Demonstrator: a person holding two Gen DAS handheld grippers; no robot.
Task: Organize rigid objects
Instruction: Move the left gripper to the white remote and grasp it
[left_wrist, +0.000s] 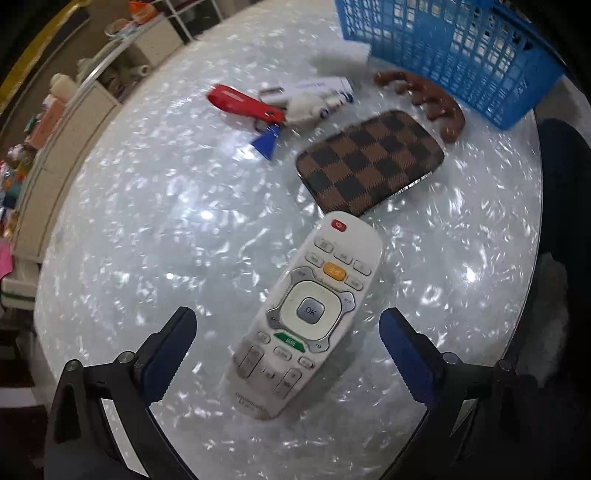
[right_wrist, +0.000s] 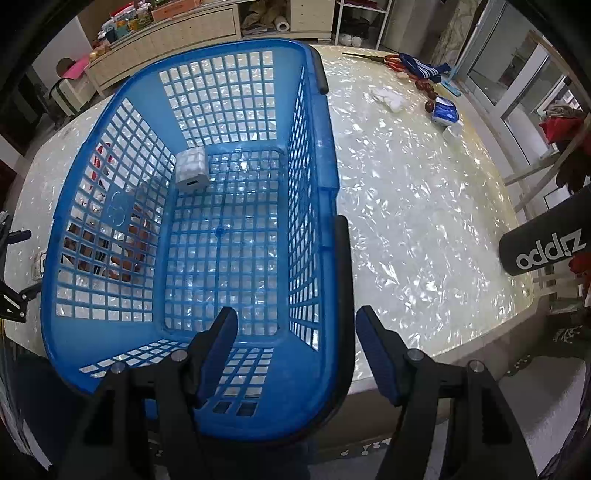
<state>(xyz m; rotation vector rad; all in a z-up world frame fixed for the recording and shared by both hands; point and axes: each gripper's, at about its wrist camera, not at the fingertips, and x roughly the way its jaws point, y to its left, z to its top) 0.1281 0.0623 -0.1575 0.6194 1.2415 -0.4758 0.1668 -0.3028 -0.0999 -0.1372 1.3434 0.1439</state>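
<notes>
A white remote control (left_wrist: 310, 314) lies face up on the pearly table (left_wrist: 147, 229). My left gripper (left_wrist: 288, 317) points down over it and is open, with one finger on each side of the remote and neither touching it. Beyond it lie a brown checkered case (left_wrist: 369, 162), a brown beaded wooden piece (left_wrist: 432, 99) and a red key fob (left_wrist: 240, 101) with a blue tag (left_wrist: 267, 142). My right gripper (right_wrist: 295, 314) is open and straddles the right rim of the blue basket (right_wrist: 325, 155), one finger inside and one outside. A white charger cube (right_wrist: 190, 168) sits in the basket.
A white box and a small white plush piece (left_wrist: 306, 105) lie near the key fob. Far across the table are red scissors (right_wrist: 391, 59), a blue striped sock (right_wrist: 421, 68) and a blue packet (right_wrist: 445, 112). A black cylinder (right_wrist: 546, 243) stands at the right edge. Shelves line the back wall.
</notes>
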